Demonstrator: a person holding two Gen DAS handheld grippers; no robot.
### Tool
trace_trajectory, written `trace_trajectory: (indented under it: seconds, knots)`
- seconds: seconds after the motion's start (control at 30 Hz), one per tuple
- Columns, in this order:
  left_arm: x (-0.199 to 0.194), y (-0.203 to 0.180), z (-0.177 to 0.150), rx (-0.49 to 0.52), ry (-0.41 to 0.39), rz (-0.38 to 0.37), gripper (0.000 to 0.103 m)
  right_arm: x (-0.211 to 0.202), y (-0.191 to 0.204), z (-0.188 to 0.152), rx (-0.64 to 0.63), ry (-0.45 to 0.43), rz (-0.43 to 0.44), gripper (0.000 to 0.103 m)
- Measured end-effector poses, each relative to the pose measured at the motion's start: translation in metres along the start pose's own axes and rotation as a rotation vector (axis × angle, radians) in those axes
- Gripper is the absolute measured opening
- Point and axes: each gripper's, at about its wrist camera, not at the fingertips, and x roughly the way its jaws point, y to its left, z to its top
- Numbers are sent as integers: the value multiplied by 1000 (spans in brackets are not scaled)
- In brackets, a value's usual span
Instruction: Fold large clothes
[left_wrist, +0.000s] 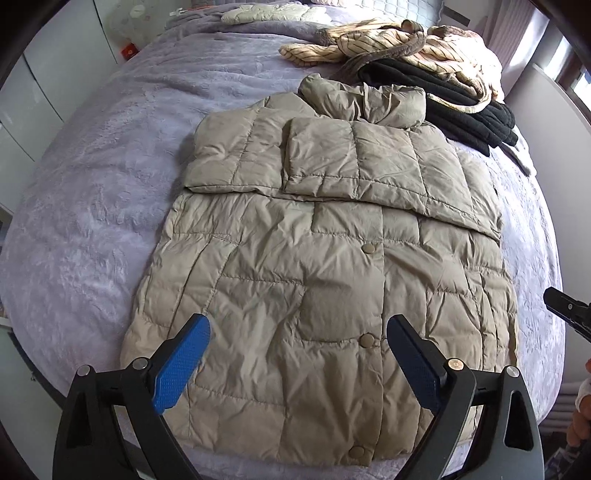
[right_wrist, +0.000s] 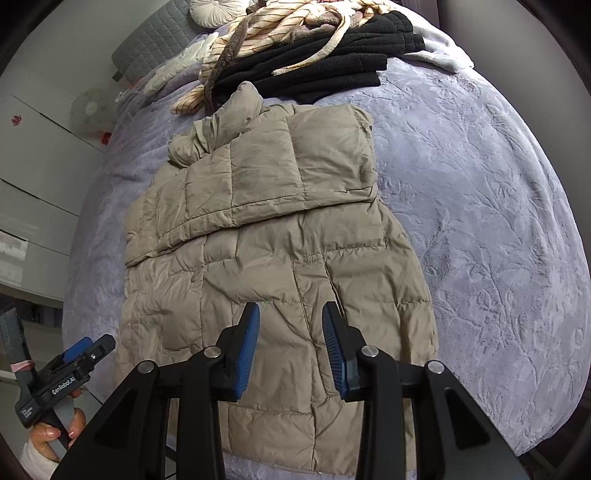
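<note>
A beige quilted puffer jacket (left_wrist: 314, 266) lies flat, front up, on the bed, with both sleeves folded across its chest and the collar at the far end. It also shows in the right wrist view (right_wrist: 273, 258). My left gripper (left_wrist: 299, 332) is open wide and empty, hovering over the jacket's near hem by the snap buttons. My right gripper (right_wrist: 291, 321) is open and empty above the jacket's lower right part. The left gripper shows at the lower left of the right wrist view (right_wrist: 85, 350).
The bed is covered by a lavender plush blanket (right_wrist: 480, 221). A folded black garment (left_wrist: 461, 107) and a striped cream garment (left_wrist: 388, 44) lie beyond the collar. White cabinets (right_wrist: 33, 192) stand to the left of the bed.
</note>
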Motion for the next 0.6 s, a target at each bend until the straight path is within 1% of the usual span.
trace_trajectory:
  seconds: [0.03, 0.07, 0.1, 0.17, 0.2, 0.23, 0.27, 0.33, 0.43, 0.5, 0.6]
  knots:
    - [-1, -1, -1, -2, -6, 4, 98, -1, 0, 0, -1, -3, 3, 41]
    - [-3, -1, -1, -4, -12, 10, 102, -2, 1, 0, -3, -6, 5, 46]
    - [-5, -1, -1, -3, -19, 23, 103, -3, 2, 0, -4, -10, 7, 49]
    - [-7, -2, -2, 8, -18, 39, 103, -5, 3, -1, -3, -18, 17, 59]
    - [-8, -1, -3, 13, -16, 44, 103, -6, 5, -2, -2, -21, 22, 62]
    - [-9, -2, -5, 18, -14, 53, 103, -7, 6, -3, -3, -24, 29, 68]
    - [-10, -2, -5, 21, -12, 57, 103, -9, 7, -4, -4, -30, 34, 73]
    - [-11, -2, -7, 25, -9, 59, 103, -12, 9, -6, -4, -40, 40, 80]
    - [-14, -3, -10, 30, -12, 62, 103, -17, 10, -9, 7, -53, 39, 81]
    - [-14, -2, -11, 34, -10, 59, 103, -20, 11, -13, 15, -59, 38, 85]
    - [-14, -1, -14, 44, -10, 51, 103, -23, 11, -20, 30, -76, 29, 87]
